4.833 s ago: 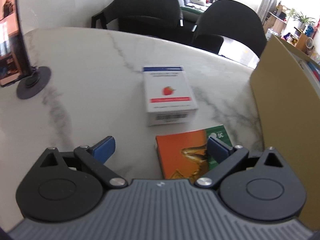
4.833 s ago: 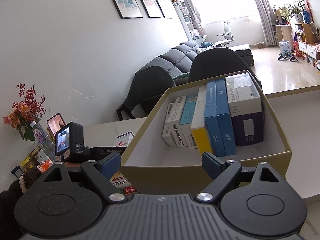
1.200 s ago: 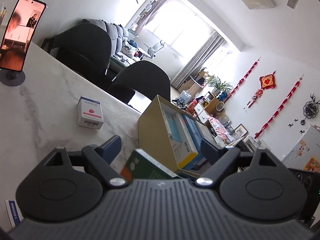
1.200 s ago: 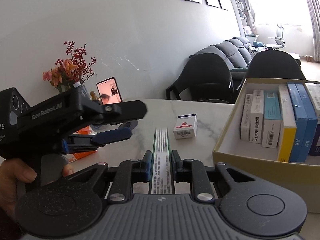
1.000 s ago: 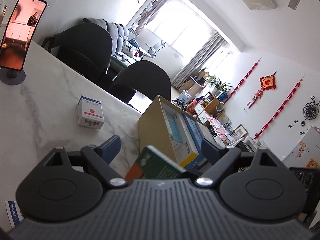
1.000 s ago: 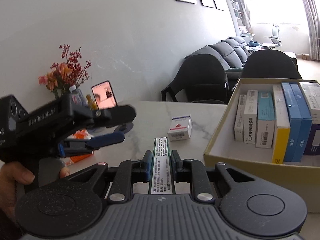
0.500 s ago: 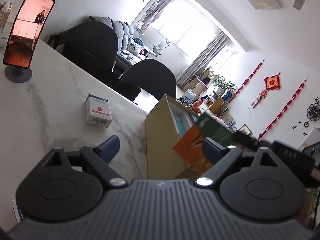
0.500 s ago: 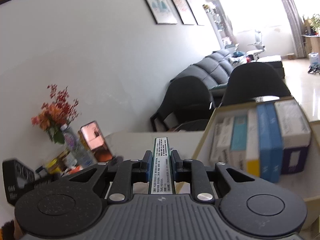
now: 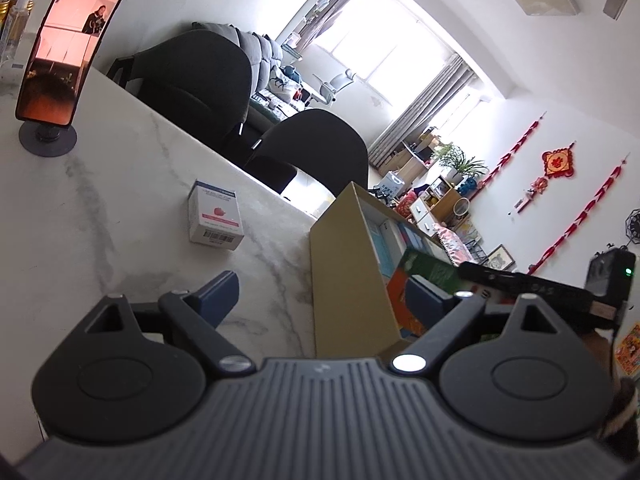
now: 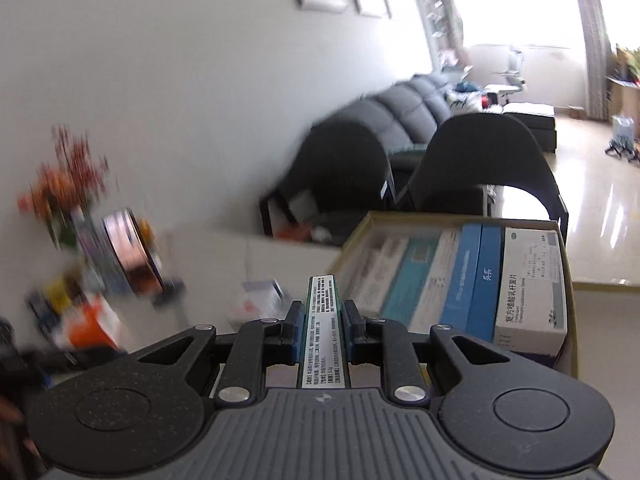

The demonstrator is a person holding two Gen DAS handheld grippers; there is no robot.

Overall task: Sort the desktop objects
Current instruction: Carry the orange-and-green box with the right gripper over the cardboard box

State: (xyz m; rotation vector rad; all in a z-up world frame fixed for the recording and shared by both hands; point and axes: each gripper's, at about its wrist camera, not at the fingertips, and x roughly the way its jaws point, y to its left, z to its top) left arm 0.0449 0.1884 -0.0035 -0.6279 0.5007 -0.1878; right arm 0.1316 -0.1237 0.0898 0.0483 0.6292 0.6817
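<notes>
Orange-green box (image 10: 323, 332) passed from left claw (image 9: 320, 292) to right claw (image 10: 323, 330), now swung toward cardboard box (image 9: 348, 280). Right claw clamped on it edgewise; left claw wide open, empty. Step: carrying to bin. Next likely calls for slotting beside upright packs (image 10: 472, 280). Strawberry box (image 9: 216, 220) on counter (image 9: 100, 200).

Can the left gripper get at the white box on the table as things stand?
Probably yes. The left gripper is open and empty, and the white box lies alone on bare table ahead of it, clear of the cardboard box.
</notes>
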